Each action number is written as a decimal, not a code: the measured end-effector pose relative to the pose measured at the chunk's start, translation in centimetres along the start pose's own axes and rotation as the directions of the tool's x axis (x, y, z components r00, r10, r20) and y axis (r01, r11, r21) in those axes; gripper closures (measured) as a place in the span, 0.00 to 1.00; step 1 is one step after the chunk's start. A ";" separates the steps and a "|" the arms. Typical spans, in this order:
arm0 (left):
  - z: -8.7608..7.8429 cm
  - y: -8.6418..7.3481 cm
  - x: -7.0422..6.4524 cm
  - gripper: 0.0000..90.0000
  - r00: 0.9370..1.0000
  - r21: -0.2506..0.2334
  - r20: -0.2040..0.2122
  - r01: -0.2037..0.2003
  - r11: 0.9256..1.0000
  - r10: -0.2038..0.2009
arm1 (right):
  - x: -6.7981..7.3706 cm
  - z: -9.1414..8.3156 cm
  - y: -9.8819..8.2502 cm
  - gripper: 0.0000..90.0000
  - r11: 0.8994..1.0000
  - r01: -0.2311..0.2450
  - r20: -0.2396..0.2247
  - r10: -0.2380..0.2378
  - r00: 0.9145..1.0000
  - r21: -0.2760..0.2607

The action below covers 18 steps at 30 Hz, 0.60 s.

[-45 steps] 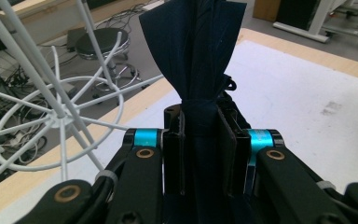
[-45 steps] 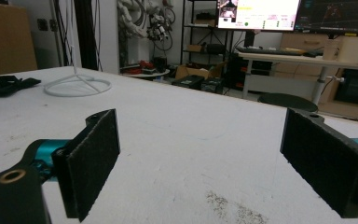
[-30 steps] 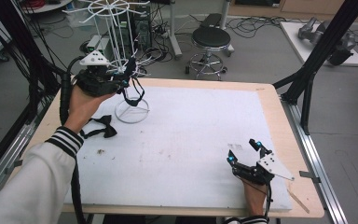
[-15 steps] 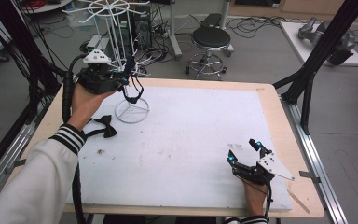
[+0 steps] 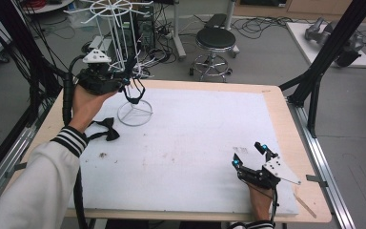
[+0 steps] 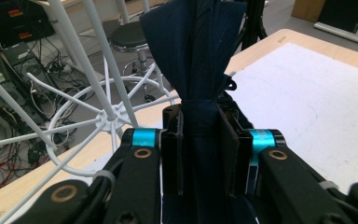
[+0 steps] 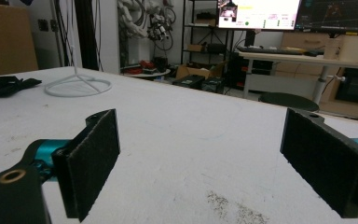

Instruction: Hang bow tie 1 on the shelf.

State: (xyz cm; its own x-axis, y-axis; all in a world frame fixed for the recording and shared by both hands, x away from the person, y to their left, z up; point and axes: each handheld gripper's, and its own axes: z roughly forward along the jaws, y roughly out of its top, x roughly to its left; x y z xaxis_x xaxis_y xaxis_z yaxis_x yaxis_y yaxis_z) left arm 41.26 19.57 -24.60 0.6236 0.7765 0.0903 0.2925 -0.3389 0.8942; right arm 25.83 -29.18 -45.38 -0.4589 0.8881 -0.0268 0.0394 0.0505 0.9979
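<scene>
Left tool (image 5: 124, 82) is raised beside the white wire rack (image 5: 124, 57), gripping a dark navy bow tie (image 6: 193, 60) at its centre knot. In the left gripper view the pads (image 6: 229, 149) sit against the knot on both sides and the wings fan out above the jaws; the jaws have just been opening a little, but the fabric is between them and not yet free. Gripping at the knot likely keeps the wings clear, and in the high view the strap loop (image 5: 134, 95) hangs below the tool, probably so it can be hooked over a rack arm. My read: hang-on-rack step, at or near release.

A second bow tie (image 5: 106, 131) lies flat on the tabletop (image 5: 195, 133), near the rack's ring base (image 5: 134, 113) and close to the left sleeve — probably next in line.

Right tool (image 5: 250, 155) rests low at the near right of the tabletop, jaws wide apart, nothing between them; parked out of the way.
</scene>
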 end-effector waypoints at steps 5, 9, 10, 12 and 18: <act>0.2 0.1 -0.2 0.53 1.000 0.000 -0.029 -0.007 1.000 0.007 | 0.0 0.0 0.0 0.12 1.000 0.006 0.001 -0.006 1.000 -0.002; -0.1 0.2 -0.3 0.38 0.999 -0.026 -0.045 -0.022 0.999 0.021 | 0.0 0.0 0.0 0.12 1.000 0.006 0.002 -0.006 1.000 -0.005; -0.2 0.3 -0.4 0.37 0.999 -0.041 -0.046 -0.024 0.999 0.022 | 0.0 0.0 0.0 0.12 1.000 0.007 0.002 -0.007 1.000 -0.004; -0.4 0.3 -0.4 0.36 0.999 -0.053 -0.038 -0.031 0.998 0.029 | 0.0 0.0 0.0 0.12 1.000 0.007 0.003 -0.007 1.000 -0.003; -1.4 0.0 -0.7 0.30 0.999 -0.115 0.003 -0.039 0.993 0.040 | 0.0 0.0 0.0 0.12 1.000 0.008 0.005 -0.008 1.000 -0.003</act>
State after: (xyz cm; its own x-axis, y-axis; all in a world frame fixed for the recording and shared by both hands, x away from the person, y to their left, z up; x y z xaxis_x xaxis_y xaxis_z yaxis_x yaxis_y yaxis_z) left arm 39.84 19.77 -24.01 0.6368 0.7609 0.1247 0.1827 -0.3060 0.9343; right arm 25.82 -29.14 -45.39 -0.4547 0.8899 -0.0354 0.0327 0.0564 0.9979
